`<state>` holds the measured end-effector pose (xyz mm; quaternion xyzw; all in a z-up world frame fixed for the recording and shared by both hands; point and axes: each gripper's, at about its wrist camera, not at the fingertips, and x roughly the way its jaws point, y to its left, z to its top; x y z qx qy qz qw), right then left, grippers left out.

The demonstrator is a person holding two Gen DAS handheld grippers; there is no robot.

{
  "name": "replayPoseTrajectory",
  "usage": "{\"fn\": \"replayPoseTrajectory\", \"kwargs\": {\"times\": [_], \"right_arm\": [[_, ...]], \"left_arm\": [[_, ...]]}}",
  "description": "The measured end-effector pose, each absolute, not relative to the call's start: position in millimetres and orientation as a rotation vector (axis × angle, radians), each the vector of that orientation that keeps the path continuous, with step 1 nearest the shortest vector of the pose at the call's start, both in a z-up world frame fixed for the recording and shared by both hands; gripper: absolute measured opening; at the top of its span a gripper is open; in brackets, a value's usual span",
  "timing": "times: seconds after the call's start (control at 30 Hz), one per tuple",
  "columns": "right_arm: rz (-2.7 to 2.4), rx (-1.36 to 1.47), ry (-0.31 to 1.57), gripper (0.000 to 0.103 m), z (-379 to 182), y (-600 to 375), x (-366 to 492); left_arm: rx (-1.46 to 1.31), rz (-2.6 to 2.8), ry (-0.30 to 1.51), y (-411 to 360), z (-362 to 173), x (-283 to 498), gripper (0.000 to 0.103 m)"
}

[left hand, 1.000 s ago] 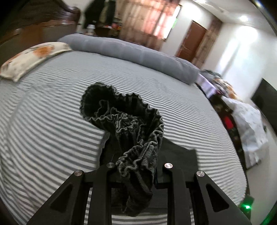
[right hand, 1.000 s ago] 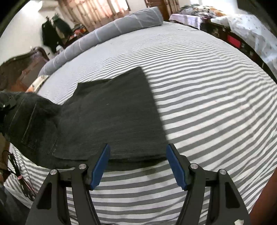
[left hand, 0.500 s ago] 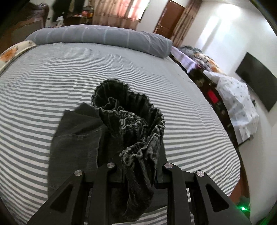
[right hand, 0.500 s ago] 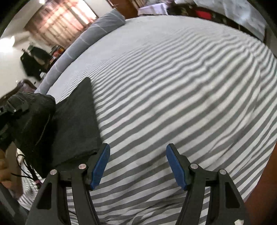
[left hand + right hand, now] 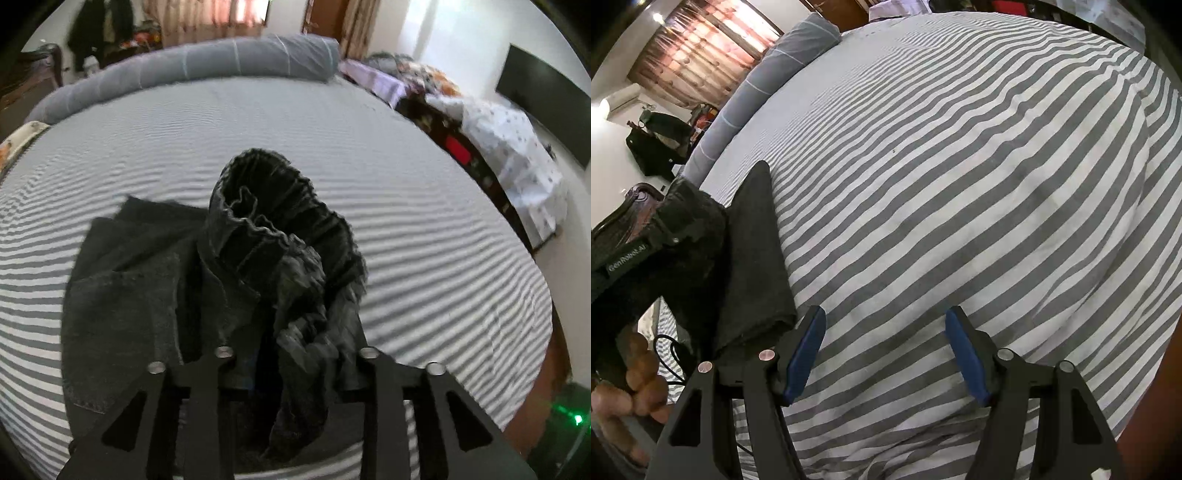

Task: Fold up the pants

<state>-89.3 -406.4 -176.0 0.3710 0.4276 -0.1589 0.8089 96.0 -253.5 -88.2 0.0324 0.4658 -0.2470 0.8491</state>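
Dark grey pants [image 5: 122, 302] lie partly folded on the striped bed sheet [image 5: 424, 229]. Their gathered elastic waistband [image 5: 280, 229] is bunched up and hangs down between the fingers of my left gripper [image 5: 295, 369]. Its jaws are opening, and a dark gap shows between the left finger and the cloth. In the right wrist view the pants [image 5: 757, 251] lie left of my right gripper [image 5: 884, 354]. It stands open over bare sheet with nothing between its blue pads [image 5: 807, 354]. The left gripper's body [image 5: 631, 254] and a person's hand [image 5: 624, 387] show at the far left.
A long grey bolster [image 5: 221, 62] lies along the bed's far side, and a floral pillow [image 5: 14, 144] sits at the left edge. Past the bed's right edge stand dark furniture with a white patterned cloth [image 5: 517, 155] and a black screen [image 5: 546, 96].
The left gripper swung right and lower with the waistband, and its fingers have spread apart. The right gripper moved off the pants over bare sheet, still open.
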Motion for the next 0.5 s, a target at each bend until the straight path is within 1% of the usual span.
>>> {"fn": "replayPoseTrajectory", "kwargs": {"times": [0.03,0.07,0.13,0.17,0.23,0.37,0.5], "right_arm": [[-0.333,0.794,0.911,0.065,-176,-407,-89],[-0.332,0.793,0.91,0.065,-175,-407,-89],[-0.339,0.791,0.908,0.065,-174,-408,-91],[-0.34,0.792,0.907,0.065,-174,-408,-92],[-0.351,0.789,0.905,0.065,-173,-407,-91],[-0.366,0.774,0.907,0.065,-172,-405,-91],[-0.382,0.728,0.906,0.065,-166,-399,-88]], "left_arm": [[0.062,-0.539,0.999,-254,-89,96,0.044],[0.051,-0.557,1.012,-254,-89,94,0.05],[0.025,-0.594,1.026,-251,-84,91,0.054],[0.02,-0.607,1.02,-249,-80,88,0.058],[0.019,-0.634,1.002,-242,-70,82,0.063],[0.022,-0.668,0.972,-213,-50,74,0.066],[0.019,-0.617,0.978,-163,-42,75,0.068]]}}
